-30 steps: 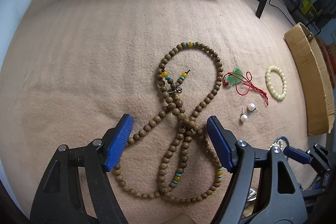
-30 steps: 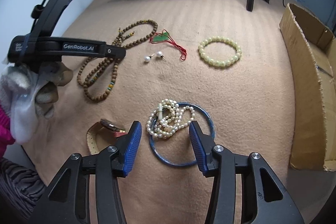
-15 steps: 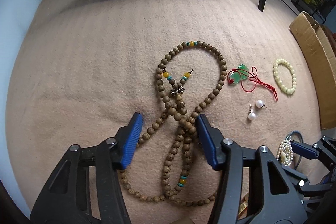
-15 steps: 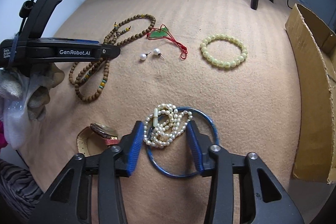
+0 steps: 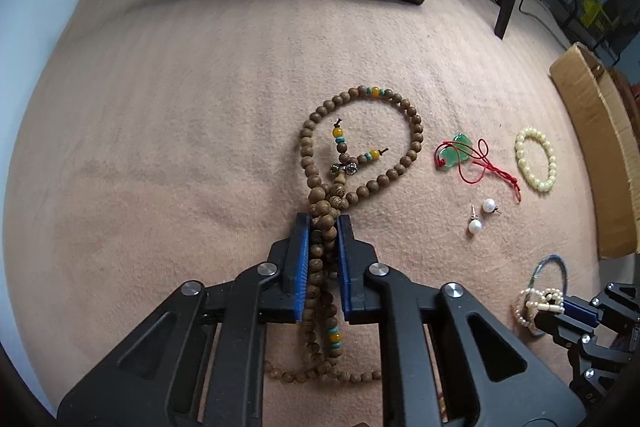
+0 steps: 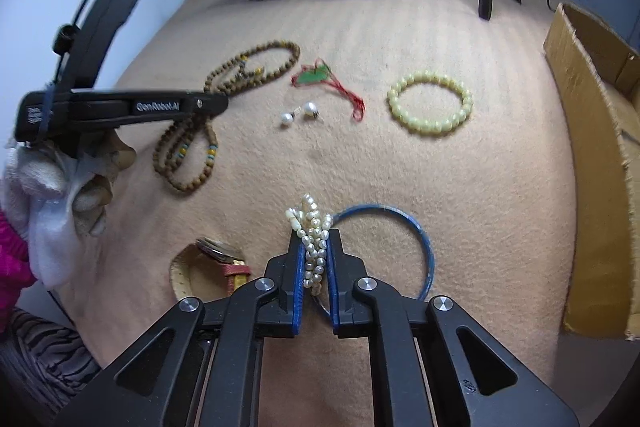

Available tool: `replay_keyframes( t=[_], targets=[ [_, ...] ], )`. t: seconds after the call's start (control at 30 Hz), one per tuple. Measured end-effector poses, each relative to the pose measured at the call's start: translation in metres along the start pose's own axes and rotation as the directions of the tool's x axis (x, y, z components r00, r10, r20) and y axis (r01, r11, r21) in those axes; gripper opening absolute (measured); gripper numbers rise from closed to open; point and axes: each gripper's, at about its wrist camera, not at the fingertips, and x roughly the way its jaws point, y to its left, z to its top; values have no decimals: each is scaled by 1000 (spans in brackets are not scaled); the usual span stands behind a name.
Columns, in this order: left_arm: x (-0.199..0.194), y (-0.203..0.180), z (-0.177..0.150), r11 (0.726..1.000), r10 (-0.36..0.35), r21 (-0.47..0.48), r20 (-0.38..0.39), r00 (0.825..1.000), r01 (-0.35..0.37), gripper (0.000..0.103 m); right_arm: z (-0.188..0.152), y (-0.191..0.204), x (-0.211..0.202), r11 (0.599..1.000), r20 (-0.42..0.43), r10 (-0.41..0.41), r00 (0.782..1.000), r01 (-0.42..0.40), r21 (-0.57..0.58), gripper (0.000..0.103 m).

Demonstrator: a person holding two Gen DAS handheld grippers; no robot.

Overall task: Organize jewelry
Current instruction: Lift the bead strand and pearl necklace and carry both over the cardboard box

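Wooden bead necklace (image 5: 320,195) pinched in just-closed left gripper (image 5: 323,227) jaws; pearl strand (image 6: 314,239), over blue bangle (image 6: 420,247), clamped in just-closed right gripper (image 6: 314,241) jaws.

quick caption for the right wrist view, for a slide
Right gripper pinches a pearl strand lying across a blue bangle.

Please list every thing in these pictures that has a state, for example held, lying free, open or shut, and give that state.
left gripper: just closed, shut on the wooden bead necklace.
right gripper: just closed, shut on the pearl strand.
blue bangle: flat on the blanket, free.
yellow bead bracelet: flat, free.
green pendant: lying free, red cord loose.
pearl earrings: lying free.
cardboard box: open.
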Motion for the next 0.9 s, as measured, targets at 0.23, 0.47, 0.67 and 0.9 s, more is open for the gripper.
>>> replay_keyframes(
  t=[0.23, 0.47, 0.67, 0.9],
  targets=[
    [-22, 15, -4, 997, -34, -62, 19, 999, 35, 11, 6, 11, -31, 1000, 80, 7, 997, -5, -24, 8],
    [-73, 15, 0, 991, -82, -98, 130, 988, 95, 11, 19, 13, -59, 999, 162, 1, 987, 6, -49, 8],
    [-118, 0, 5, 987, -118, -78, 232, 965, 140, 11, 25, 3, -88, 999, 241, -9, 971, 19, -39, 8],
    [-158, -31, 7, 979, -184, -31, 306, 934, 203, 11, 26, -25, -120, 999, 304, -50, 951, 49, 9, 8]
  ],
)
